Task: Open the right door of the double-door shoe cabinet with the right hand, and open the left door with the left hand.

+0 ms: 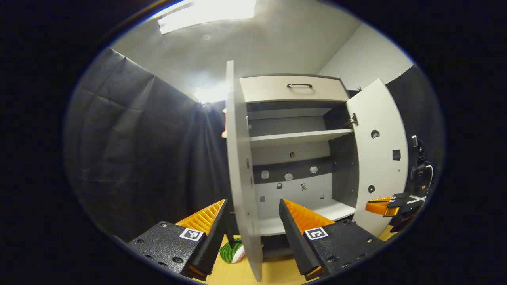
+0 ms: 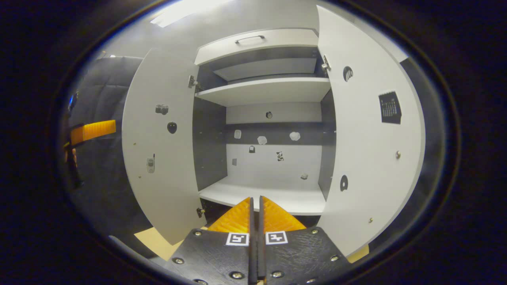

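White panels stand swung out on both sides of the shoe cabinet [image 2: 269, 118], so both parts of the task look done or nearly so. In the right gripper view, the left door [image 2: 158, 150] and the right door [image 2: 368, 138] are wide open, baring the shelf [image 2: 265, 90] and the cabinet floor.

In the left gripper view, the left gripper [image 1: 253, 229] has its jaws spread apart, straddling the edge of the left door [image 1: 241, 178] without pressing on it; release seems all that is left. The right gripper [image 2: 255, 215] points level into the cabinet, near the right door, its jaws clenched together on nothing. It also shows beside the right door [image 1: 380, 158] in the left gripper view.
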`<state>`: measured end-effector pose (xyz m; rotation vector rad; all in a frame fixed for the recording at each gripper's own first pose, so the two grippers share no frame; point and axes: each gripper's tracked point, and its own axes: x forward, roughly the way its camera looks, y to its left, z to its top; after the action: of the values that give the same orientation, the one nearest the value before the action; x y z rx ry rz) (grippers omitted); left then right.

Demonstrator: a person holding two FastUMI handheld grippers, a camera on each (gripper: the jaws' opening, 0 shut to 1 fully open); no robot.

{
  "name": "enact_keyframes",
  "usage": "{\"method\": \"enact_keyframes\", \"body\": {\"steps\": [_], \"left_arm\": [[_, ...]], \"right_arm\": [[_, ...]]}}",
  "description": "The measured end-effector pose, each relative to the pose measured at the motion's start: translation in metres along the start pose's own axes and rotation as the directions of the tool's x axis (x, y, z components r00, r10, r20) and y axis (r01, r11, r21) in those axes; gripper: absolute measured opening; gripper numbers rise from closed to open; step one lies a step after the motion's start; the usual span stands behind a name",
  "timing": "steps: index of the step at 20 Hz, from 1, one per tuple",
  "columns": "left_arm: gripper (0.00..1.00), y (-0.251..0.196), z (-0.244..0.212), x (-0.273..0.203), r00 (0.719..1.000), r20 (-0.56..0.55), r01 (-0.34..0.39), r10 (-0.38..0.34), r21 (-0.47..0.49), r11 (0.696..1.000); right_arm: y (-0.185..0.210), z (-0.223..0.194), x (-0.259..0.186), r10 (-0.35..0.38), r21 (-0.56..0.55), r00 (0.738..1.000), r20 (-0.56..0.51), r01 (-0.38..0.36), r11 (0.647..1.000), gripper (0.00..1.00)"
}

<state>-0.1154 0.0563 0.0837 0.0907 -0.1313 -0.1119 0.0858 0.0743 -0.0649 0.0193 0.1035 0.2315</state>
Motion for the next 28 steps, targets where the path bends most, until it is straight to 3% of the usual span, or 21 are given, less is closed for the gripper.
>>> {"method": "enact_keyframes", "body": {"steps": [7, 12, 13, 14, 15, 17, 20, 28], "left_arm": [[0.80, -0.064, 0.001, 0.027, 0.986, 0.021, 0.168, -0.168, -0.030, 0.985], [0.78, -0.086, -0.013, 0.041, 0.976, -0.002, 0.217, -0.217, -0.022, 0.976], [0.78, -0.090, -0.014, 0.043, 0.975, -0.002, 0.223, -0.223, -0.019, 0.975], [0.79, -0.093, -0.015, 0.044, 0.974, -0.005, 0.227, -0.228, -0.017, 0.974], [0.82, -0.096, -0.018, 0.046, 0.972, -0.009, 0.235, -0.235, -0.017, 0.972], [0.96, -0.101, -0.023, 0.052, 0.972, -0.016, 0.233, -0.233, -0.028, 0.972], [1.00, -0.105, -0.030, 0.054, 0.971, -0.033, 0.234, -0.237, -0.069, 0.970], [0.97, -0.107, -0.042, 0.059, 0.971, -0.057, 0.226, -0.234, -0.118, 0.967]], "right_arm": [[0.004, 0.037, -0.010, -0.079, -0.001, 0.996, 0.047, 0.079, 0.997, 0.02], [0.005, 0.054, -0.026, -0.106, 0.007, 0.990, 0.088, 0.106, 0.994, 0.20], [0.005, 0.056, -0.030, -0.113, 0.006, 0.989, 0.094, 0.113, 0.994, 0.32], [0.003, 0.057, -0.031, -0.117, 0.001, 0.988, 0.097, 0.118, 0.993, 0.54], [0.001, 0.056, -0.033, -0.126, -0.009, 0.988, 0.095, 0.127, 0.992, 0.68], [-0.002, 0.056, -0.036, -0.145, -0.021, 0.985, 0.094, 0.147, 0.989, 0.97], [0.001, 0.059, -0.040, -0.150, -0.021, 0.983, 0.109, 0.153, 0.988, 1.00], [0.004, 0.068, -0.052, -0.119, -0.029, 0.982, 0.150, 0.125, 0.992, 1.00]]}}
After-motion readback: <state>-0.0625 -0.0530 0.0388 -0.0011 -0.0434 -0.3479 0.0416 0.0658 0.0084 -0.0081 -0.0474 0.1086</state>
